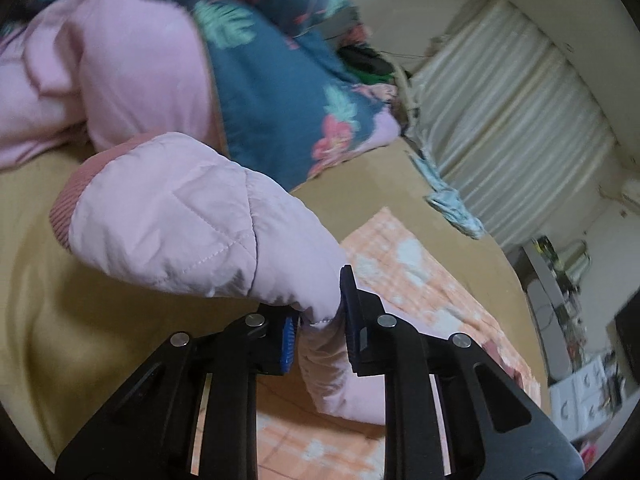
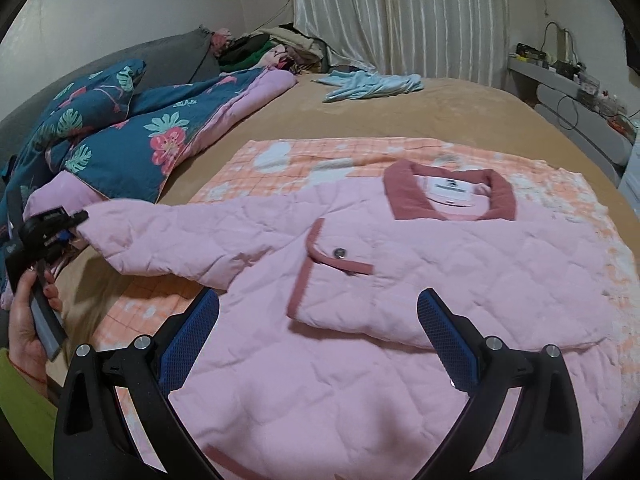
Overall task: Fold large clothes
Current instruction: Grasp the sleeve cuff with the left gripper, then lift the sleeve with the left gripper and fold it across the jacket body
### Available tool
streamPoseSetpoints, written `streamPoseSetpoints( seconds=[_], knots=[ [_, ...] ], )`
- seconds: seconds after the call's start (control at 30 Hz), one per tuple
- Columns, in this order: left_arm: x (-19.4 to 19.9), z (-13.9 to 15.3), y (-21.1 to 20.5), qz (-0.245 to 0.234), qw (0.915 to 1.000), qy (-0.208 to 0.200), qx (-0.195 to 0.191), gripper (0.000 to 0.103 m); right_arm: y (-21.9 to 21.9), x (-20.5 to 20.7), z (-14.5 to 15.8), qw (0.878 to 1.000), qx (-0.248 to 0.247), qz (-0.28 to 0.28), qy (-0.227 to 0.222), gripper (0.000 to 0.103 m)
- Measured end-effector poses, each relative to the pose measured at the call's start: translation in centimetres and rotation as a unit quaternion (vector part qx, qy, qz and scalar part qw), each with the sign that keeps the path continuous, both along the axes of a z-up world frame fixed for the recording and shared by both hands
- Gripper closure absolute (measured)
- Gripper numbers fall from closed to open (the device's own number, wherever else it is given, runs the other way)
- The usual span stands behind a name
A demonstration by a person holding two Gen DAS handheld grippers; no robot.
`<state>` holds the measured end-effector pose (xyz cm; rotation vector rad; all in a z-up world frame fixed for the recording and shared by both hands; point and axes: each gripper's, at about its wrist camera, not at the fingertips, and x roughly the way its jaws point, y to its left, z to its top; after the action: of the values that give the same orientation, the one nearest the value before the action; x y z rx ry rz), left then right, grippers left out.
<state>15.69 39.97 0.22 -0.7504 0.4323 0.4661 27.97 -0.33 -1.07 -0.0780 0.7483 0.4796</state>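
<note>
Pink jacket sleeve pinched in left gripper.

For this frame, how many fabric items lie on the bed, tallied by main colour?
Pink: 1, the quilted pink jacket with dusty-rose collar, its sleeve pinched in the left gripper.
Orange-and-white: 1, the checked blanket under the jacket.
Dark teal: 1, the floral quilt.
Light blue: 1, the crumpled cloth.
Total: 4
</note>
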Motion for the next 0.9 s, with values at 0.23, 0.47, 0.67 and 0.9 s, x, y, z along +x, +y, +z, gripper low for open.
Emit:
streamPoseSetpoints(
  seconds=[0.23, 0.47, 0.67, 0.9],
  knots=[
    [-0.8, 2.7, -3.0, -0.029, 0.9987, -0.032, 0.028, 0.091, -3.4, -0.9, 0.9, 1.0, -0.001, -0.024, -0.009, 0.004],
    [-1.7, 4.3, -5.4, -0.049, 0.9965, -0.05, 0.046, 0.092, -6.7, -2.0, 2.5, 0.999, 0.002, -0.046, -0.022, 0.004],
    [-1.0, 5.7, -8.1, -0.07, 0.9947, -0.049, 0.058, 0.093, -9.8, -3.2, 3.4, 0.998, 0.004, -0.062, -0.031, 0.004],
    [0.2, 7.8, -12.5, -0.126, 0.9875, -0.049, 0.081, 0.094, -13.8, -4.4, 4.0, 0.995, 0.027, -0.087, -0.031, 0.004]
  ],
)
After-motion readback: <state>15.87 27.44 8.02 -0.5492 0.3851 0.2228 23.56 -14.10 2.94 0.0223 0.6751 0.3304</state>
